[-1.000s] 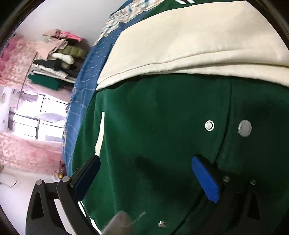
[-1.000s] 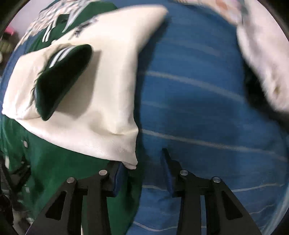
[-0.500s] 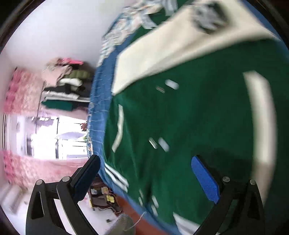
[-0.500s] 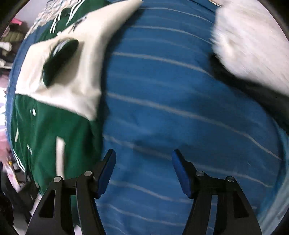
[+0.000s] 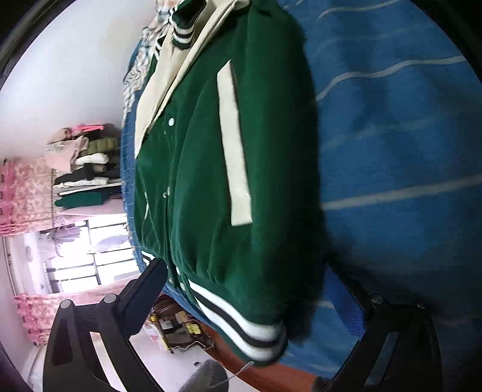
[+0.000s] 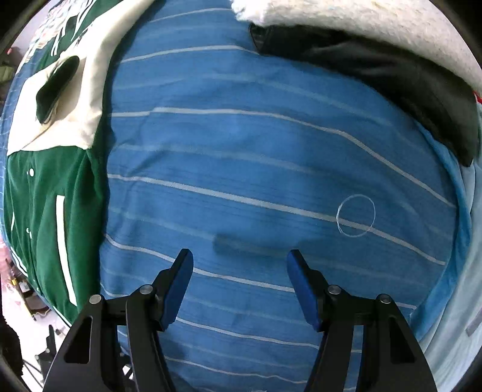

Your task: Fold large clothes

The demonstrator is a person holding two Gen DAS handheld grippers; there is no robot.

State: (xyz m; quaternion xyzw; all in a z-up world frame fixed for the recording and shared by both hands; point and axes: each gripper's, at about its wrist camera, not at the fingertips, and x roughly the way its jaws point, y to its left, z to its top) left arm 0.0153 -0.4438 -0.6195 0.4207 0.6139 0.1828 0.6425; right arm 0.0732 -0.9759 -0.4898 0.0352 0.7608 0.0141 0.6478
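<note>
Blue striped bedding (image 6: pixel 247 169) covers the bed that fills both views and carries everything else. Nearest in the right wrist view, the right gripper (image 6: pixel 239 265) hangs over bare bedding with its jaws spread wide, holding nothing and touching nothing. In the left wrist view the left gripper (image 5: pixel 250 289) is likewise wide open and empty, poised above the striped hem of the green varsity jacket (image 5: pixel 241 181). That jacket lies on the bedding along the bed's edge, front up and snapped closed, with a cream pocket welt (image 5: pixel 235 144) and its cream sleeves folded across the chest. Farther off on the bed sit a black garment (image 6: pixel 391 78) and a white fleecy one (image 6: pixel 346 15). Beyond the bed stands a stack of folded clothes (image 5: pixel 84 162) near pink curtains (image 5: pixel 21 193).
</note>
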